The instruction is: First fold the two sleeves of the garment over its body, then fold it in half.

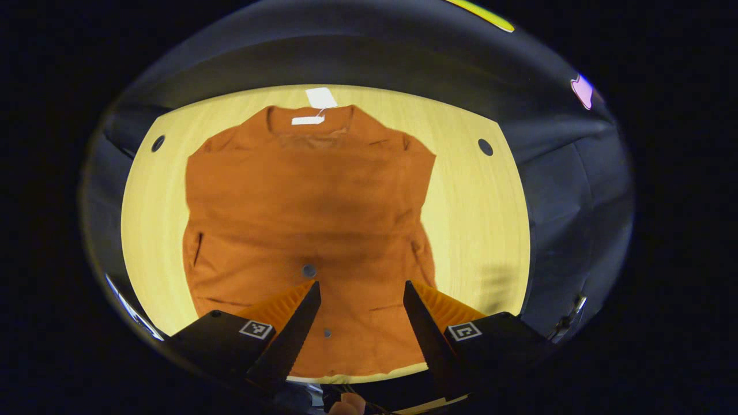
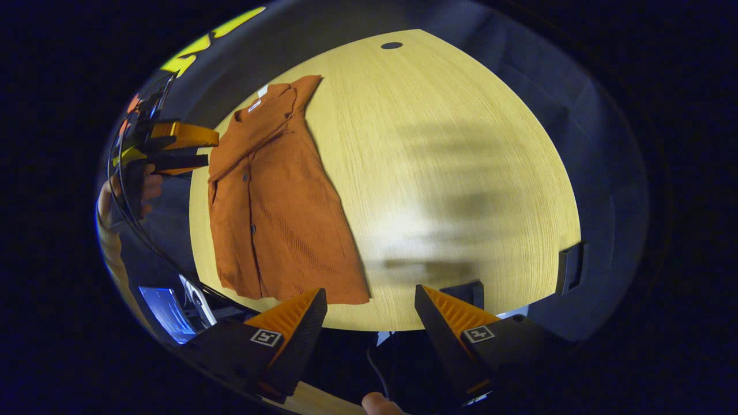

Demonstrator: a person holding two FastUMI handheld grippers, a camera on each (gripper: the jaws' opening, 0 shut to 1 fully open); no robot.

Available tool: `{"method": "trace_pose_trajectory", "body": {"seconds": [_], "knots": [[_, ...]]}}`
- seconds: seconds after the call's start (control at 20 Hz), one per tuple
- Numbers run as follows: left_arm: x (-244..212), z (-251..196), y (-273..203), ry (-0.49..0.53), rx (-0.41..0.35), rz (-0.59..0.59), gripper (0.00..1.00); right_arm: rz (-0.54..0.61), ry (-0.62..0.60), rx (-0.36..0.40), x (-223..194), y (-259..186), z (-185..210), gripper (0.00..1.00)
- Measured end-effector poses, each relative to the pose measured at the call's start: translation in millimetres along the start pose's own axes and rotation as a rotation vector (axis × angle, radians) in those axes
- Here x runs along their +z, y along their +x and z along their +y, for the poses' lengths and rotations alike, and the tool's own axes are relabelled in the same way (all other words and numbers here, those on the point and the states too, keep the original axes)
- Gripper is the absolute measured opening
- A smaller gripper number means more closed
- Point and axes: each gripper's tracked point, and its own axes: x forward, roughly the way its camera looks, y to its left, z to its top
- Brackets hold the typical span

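**Inspector:** Position of the garment (image 1: pixel 308 225)?

**Assistant:** Flat on the table (image 1: pixel 473 219), collar toward the far edge, hem at the near edge. Both sleeves lie folded over the body; it has not been folded in half. A white tag (image 1: pixel 320 97) sits just beyond the collar, touching the tabletop.

**Inspector:** Surroundings?

**Assistant:** Two dark round holes (image 1: pixel 485 147) in the tabletop, one to each side of the shoulders. In the right gripper view, bare wood stretches wide on one side of the garment, and a lit screen (image 2: pixel 167 314) shows off the table past the hem.

**Inspector:** Grippers?

**Assistant:** The left gripper (image 1: pixel 360 291) hangs above the hem, fingers spread, gripping nothing. The right gripper (image 2: pixel 369 300) is off the garment's side, at the table's near edge, fingers likewise apart and empty.

**Inspector:** Obstructions?

**Assistant:** Nothing rests on the cloth.
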Motion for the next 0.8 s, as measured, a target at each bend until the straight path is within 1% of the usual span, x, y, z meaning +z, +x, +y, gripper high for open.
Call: {"method": "trace_pose_trajectory", "body": {"seconds": [0.15,0.3,0.4,0.55,0.6,0.65,0.7,0.75,0.8], "knots": [[-50.9,42.1,-6.6,-0.055,0.016,0.019,0.94,0.028,-0.032,0.016,-9.3,12.2,16.0,0.98],[-99.3,87.0,-11.2,-0.111,0.026,0.048,0.94,0.047,-0.076,-0.003,-13.3,26.2,25.5,0.98],[-126.1,114.4,-11.0,-0.132,0.037,0.061,0.95,0.061,-0.085,0.004,-15.0,30.1,36.2,0.98],[-157.4,147.5,-10.6,-0.149,0.015,0.052,0.94,0.057,-0.088,0.02,-11.0,34.8,47.5,0.98],[-165.0,155.9,-10.8,-0.159,0.001,0.055,1.0,0.043,-0.086,0.036,-7.2,36.5,52.0,0.98],[-175.7,165.0,-8.9,-0.183,-0.012,0.063,0.95,0.036,-0.088,0.045,-4.5,37.4,55.5,0.94],[-183.6,174.9,-9.5,-0.204,-0.017,0.068,0.95,0.031,-0.085,0.049,-3.4,37.6,55.0,0.97],[-189.8,184.4,-11.1,-0.218,-0.014,0.07,1.0,0.032,-0.081,0.047,-2.8,38.8,55.7,0.98],[-194.7,194.5,-10.7,-0.232,-0.007,0.065,0.94,0.037,-0.074,0.042,-4.1,41.7,54.3,0.94]]}}
